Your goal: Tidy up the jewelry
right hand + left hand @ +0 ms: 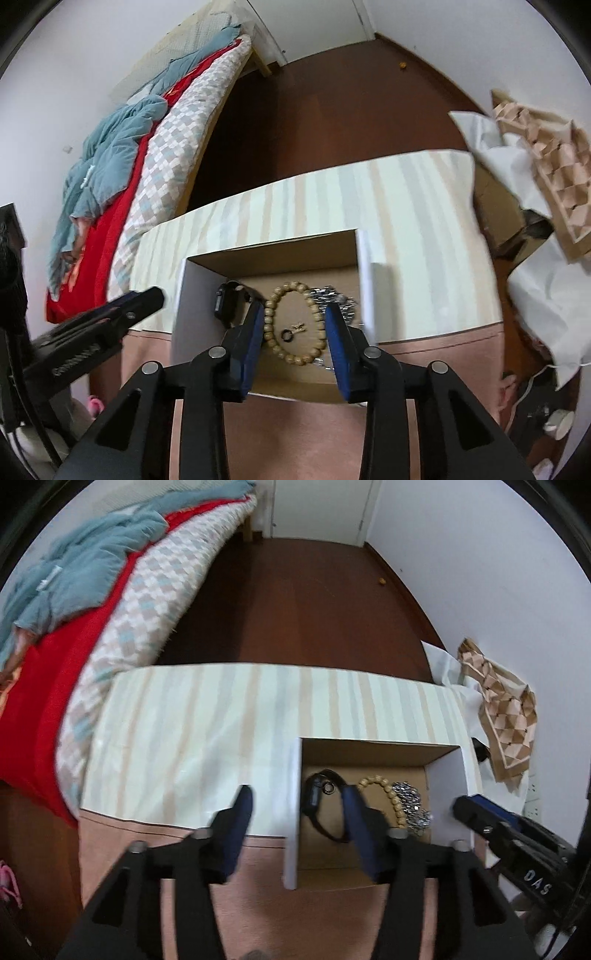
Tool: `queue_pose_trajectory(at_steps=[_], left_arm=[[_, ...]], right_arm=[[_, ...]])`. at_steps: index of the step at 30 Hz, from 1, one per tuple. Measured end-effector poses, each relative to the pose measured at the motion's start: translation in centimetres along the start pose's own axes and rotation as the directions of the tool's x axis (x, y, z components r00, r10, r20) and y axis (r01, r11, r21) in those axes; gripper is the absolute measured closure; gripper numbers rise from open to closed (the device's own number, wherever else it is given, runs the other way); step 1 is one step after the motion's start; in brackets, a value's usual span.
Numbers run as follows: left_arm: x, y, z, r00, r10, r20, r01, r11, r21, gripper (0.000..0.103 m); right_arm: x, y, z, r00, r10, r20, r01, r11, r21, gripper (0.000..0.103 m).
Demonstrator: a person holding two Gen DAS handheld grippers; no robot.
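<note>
Right gripper point(295, 325) fingers point(255, 332) spread above bead bracelet point(295, 325) in box point(195, 306).

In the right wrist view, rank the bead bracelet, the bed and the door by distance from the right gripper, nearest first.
1. Bead bracelet, in the box between the right gripper fingers.
2. Bed, left, beyond the table.
3. Door, far end of the room.

Black angular gripper frames with silver screws, blue-padded jaws, white lettering on the side.

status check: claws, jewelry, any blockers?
Left claw open, empty, straddling the box wall. Right claw open, empty, over the beads. Watch, beads, ring, chain all boxed. No blockers.
</note>
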State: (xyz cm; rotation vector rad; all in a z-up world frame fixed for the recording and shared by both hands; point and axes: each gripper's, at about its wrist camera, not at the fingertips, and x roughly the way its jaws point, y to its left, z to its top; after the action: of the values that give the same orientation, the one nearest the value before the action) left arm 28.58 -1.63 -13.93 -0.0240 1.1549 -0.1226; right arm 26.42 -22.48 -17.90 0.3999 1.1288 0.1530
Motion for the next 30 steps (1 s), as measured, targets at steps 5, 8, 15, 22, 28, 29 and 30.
queue_pose_trajectory(at_steps=[5, 8, 15, 22, 28, 29, 30], left_arm=[[-1.8, 0.9, -1.2, 0.997, 0.068, 0.039, -0.068, 0.998, 0.001, 0.026], [-2.6, 1.3, -2.3, 0.995, 0.088, 0.047, -0.088, 0.996, -0.005, 0.024], [-4.1, 1.2, -4.8, 0.987, 0.153, 0.054, -0.154, 0.988, 0.011, 0.001], [-7.6, 0.5, -6.9, 0.984, 0.150, 0.100, -0.152, 0.988, 0.012, 0.001], [-12.3, -0.1, -8.5, 0.981, 0.121, 0.149, -0.123, 0.992, 0.002, 0.001], [-13.3, -0.2, -8.8, 0.980, 0.116, 0.161, -0.118, 0.993, 0.003, 0.001], [-14.2, -0.2, -9.1, 0.978, 0.116, 0.173, -0.118, 0.993, 0.002, 0.001]], right_arm=[[-2.3, 0.8, -0.7, 0.991, -0.127, 0.041, 0.129, 0.990, -0.052, 0.043], [-3.2, 1.3, -1.5, 0.977, -0.206, 0.047, 0.209, 0.975, -0.077, 0.025], [-4.4, 2.0, -3.7, 0.932, -0.358, 0.048, 0.361, 0.926, -0.106, 0.002], [-8.1, 3.0, -5.3, 0.917, -0.387, 0.093, 0.396, 0.913, -0.099, 0.001], [-13.1, 4.7, -7.2, 0.905, -0.394, 0.158, 0.412, 0.906, -0.100, 0.001], [-14.1, 5.0, -7.6, 0.905, -0.391, 0.169, 0.410, 0.907, -0.098, 0.001], [-15.0, 5.3, -8.0, 0.905, -0.387, 0.179, 0.408, 0.908, -0.098, 0.001]])
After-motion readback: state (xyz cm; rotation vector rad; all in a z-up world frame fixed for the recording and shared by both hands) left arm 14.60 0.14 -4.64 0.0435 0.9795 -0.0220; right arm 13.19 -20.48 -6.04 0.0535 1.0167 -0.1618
